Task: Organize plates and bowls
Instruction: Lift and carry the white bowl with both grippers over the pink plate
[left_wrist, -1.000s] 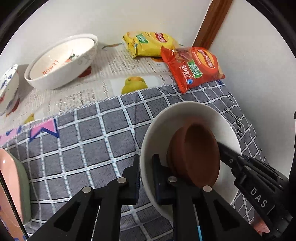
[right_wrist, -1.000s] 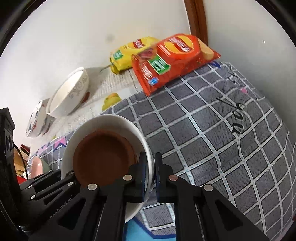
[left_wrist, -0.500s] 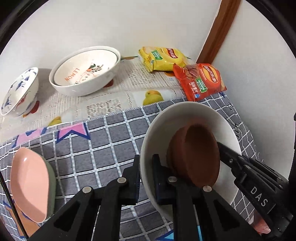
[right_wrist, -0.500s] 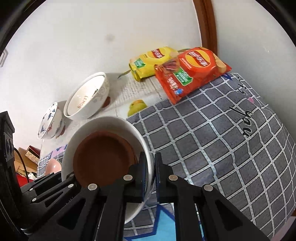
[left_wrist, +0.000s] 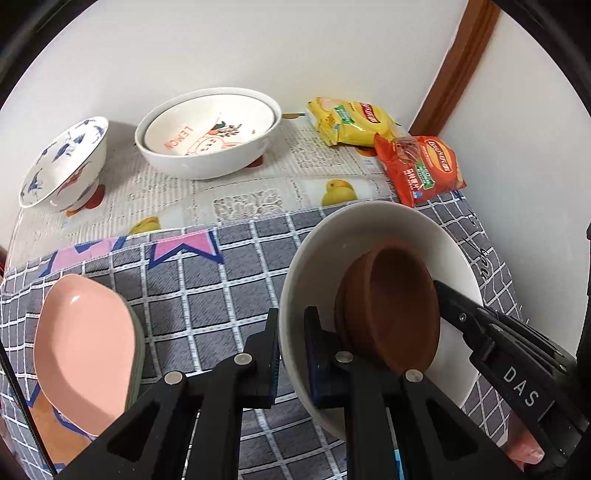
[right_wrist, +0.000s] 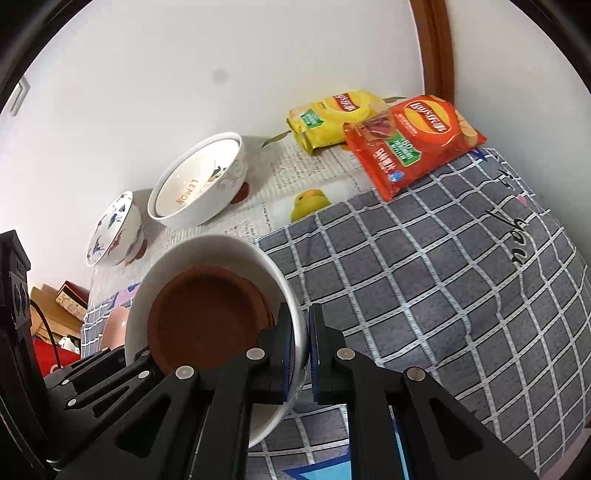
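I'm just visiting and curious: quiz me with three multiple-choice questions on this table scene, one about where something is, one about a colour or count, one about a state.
1. Where does the brown dish sit?
A. inside the white bowl
B. on the newspaper
C. under the pink plate

2. How many snack bags lie by the wall corner?
A. one
B. two
C. four

3. How do the two grippers stand?
A. both wide open, holding nothing
B. each clamped on the white bowl's rim
C. one holds a snack bag

Answers:
1 A: the white bowl surrounds it.
2 B: a yellow bag and a red bag.
3 B: the left gripper and right gripper pinch opposite rims.
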